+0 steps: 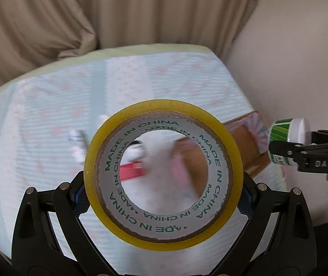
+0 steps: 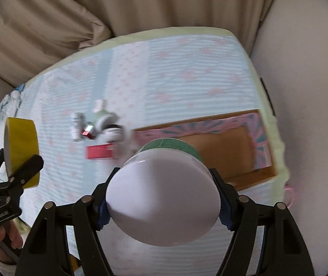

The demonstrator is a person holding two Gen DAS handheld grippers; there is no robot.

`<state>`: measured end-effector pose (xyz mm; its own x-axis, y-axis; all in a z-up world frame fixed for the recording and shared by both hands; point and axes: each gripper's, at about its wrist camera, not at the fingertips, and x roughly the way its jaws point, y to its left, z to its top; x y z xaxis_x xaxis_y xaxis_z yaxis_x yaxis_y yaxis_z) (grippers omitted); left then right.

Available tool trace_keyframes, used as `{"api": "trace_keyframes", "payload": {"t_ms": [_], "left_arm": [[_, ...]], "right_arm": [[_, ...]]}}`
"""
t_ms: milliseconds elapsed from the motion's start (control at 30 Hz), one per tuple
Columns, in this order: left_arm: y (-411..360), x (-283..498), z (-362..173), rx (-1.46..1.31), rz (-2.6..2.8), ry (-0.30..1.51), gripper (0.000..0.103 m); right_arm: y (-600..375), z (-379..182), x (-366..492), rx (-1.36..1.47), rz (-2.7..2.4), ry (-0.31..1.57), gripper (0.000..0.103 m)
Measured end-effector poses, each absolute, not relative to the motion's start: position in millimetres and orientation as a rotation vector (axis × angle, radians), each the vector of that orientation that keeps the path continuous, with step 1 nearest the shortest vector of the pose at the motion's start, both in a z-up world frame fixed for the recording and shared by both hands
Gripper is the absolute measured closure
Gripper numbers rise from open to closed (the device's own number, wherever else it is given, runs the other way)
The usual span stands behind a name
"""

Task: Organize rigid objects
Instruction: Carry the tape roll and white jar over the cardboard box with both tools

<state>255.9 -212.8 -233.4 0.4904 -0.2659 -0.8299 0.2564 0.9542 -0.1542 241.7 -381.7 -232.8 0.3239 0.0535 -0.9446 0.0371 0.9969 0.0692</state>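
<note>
Both loads are in transit above the surface (image 2: 187, 69). The left claw (image 1: 164, 193) grips the tape roll (image 1: 164, 174); the right claw (image 2: 164, 207) grips the white-capped jar (image 2: 164, 195). Next, in my judgement: lower each into the cardboard box (image 2: 221, 147) (apparently empty), remaining clutter (image 2: 99, 126) afterwards.

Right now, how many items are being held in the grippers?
2. The yellow tape roll sits clamped in the left gripper; the green-labelled white jar is clamped in the right gripper. Other small items lie on the bed, blurred.
</note>
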Motion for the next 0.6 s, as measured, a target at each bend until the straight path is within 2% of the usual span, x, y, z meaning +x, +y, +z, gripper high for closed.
{"api": "trace_keyframes", "payload": {"t_ms": [167,333,600], "left_arm": [[-282.6,271.2,-275.9,0.001,-0.324,1.096,0.007],[-336.1,300.4,-342.6,0.016,-0.334,1.218,0.007],[-387.3,341.2,-427.2,0.105,-0.327,1.356,0.007]], "right_arm": [[-446.6,-257.5,261.9,0.054,0.0,1.289,0.034],[-495.7,-305.0,287.7,0.053,0.015,1.341,0.034],[-517.3,-389.5,318.8,-0.06,0.107,1.425,0.036]]}}
